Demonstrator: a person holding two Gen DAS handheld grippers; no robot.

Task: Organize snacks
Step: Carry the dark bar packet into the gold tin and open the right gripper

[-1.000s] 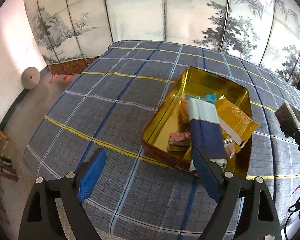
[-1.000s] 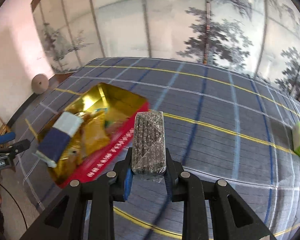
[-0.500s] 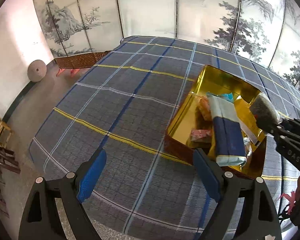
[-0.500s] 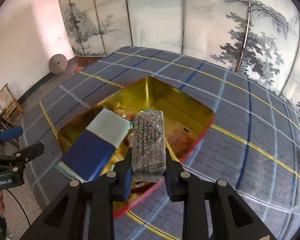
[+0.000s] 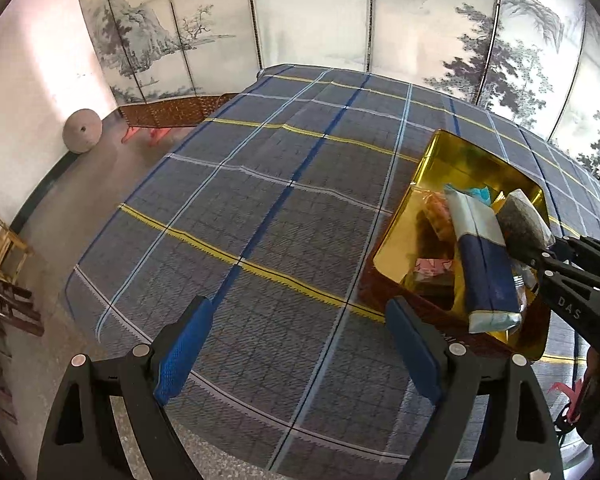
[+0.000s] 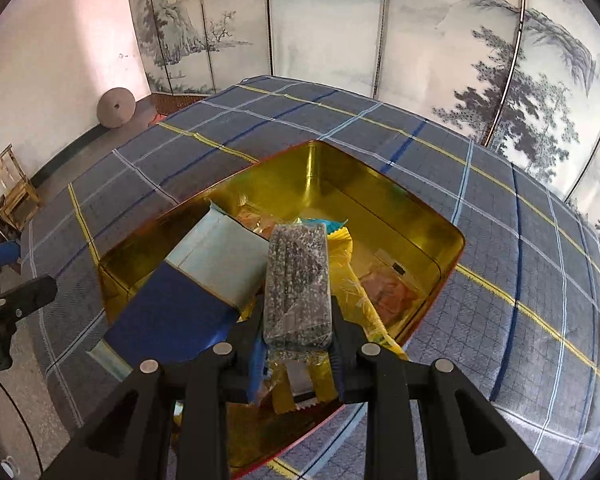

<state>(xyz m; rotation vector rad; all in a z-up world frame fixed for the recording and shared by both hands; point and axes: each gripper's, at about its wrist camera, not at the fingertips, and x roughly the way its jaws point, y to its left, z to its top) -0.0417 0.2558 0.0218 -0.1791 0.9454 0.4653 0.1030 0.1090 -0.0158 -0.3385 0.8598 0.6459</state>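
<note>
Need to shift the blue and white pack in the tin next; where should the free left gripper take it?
Grip the blue and white pack across its narrow width at the raised end overhanging the tin rim nearest the left gripper, coming from above. It lies tilted atop other snacks, long sides exposed, though the right gripper crowds one side.

One gold tin (image 6: 452, 240) on one plaid-covered bench (image 5: 260, 208); one blue-and-white packet (image 6: 204, 280), one dark speckled bar (image 6: 298, 284), one yellow bag (image 6: 352, 292); two grippers, left (image 5: 296, 348) and right (image 6: 298, 356).
</note>
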